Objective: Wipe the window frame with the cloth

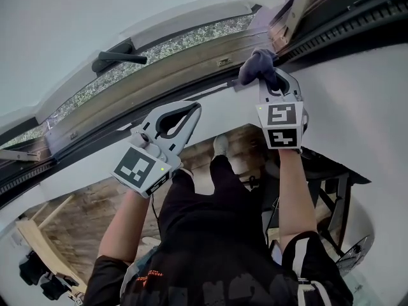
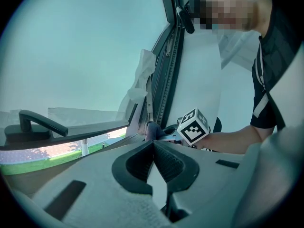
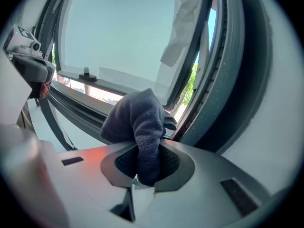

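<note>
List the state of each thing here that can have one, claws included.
Left claw: shut, empty.
Right claw: shut on the cloth.
Cloth: bunched, held at a corner of the window frame.
Window sash: ajar, outdoors showing through the gap.
Handle: lying along the sash's edge.

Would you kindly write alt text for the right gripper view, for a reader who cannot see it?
The right gripper is shut on a bunched dark grey cloth, held up near a corner of the window frame. Pale glass fills the background.
</note>
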A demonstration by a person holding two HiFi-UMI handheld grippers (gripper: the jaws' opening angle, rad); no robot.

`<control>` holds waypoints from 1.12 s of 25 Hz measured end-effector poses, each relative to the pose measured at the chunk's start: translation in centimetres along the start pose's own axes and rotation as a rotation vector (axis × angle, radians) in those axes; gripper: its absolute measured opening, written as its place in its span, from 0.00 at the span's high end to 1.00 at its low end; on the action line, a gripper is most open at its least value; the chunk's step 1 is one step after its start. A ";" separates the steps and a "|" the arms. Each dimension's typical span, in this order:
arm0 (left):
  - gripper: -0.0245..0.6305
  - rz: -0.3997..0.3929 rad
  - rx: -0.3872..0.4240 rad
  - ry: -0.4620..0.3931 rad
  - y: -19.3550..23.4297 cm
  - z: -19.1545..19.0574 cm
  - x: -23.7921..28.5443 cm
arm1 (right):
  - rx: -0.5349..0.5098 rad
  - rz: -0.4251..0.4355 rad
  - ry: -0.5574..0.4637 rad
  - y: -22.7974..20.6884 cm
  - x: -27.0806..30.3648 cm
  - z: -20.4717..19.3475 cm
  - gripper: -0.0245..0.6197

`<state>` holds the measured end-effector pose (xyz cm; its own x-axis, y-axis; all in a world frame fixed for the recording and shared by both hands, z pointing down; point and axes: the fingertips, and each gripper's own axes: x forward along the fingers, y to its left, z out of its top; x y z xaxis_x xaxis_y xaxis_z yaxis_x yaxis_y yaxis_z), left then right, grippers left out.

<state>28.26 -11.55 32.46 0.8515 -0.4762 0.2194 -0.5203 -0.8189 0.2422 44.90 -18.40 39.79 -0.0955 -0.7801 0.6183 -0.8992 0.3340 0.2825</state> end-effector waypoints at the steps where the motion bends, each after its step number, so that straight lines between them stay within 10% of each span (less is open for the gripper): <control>1: 0.93 0.005 -0.001 -0.002 0.1 0.0 -0.3 | 0.000 -0.001 -0.004 0.1 -0.1 0.1 0.88; 12: 0.93 0.130 -0.033 -0.033 2.4 -0.9 -7.6 | -0.068 0.122 -0.131 8.9 -1.4 6.5 0.88; 28: 0.93 0.478 -0.127 -0.092 8.4 -6.5 -32.0 | -0.287 0.576 -0.272 41.6 -4.1 16.0 0.88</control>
<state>-3.76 -1.12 33.61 0.5149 -0.8196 0.2512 -0.8527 -0.4594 0.2487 1.07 -9.79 37.24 -0.6603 -0.5293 0.5329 -0.5288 0.8314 0.1706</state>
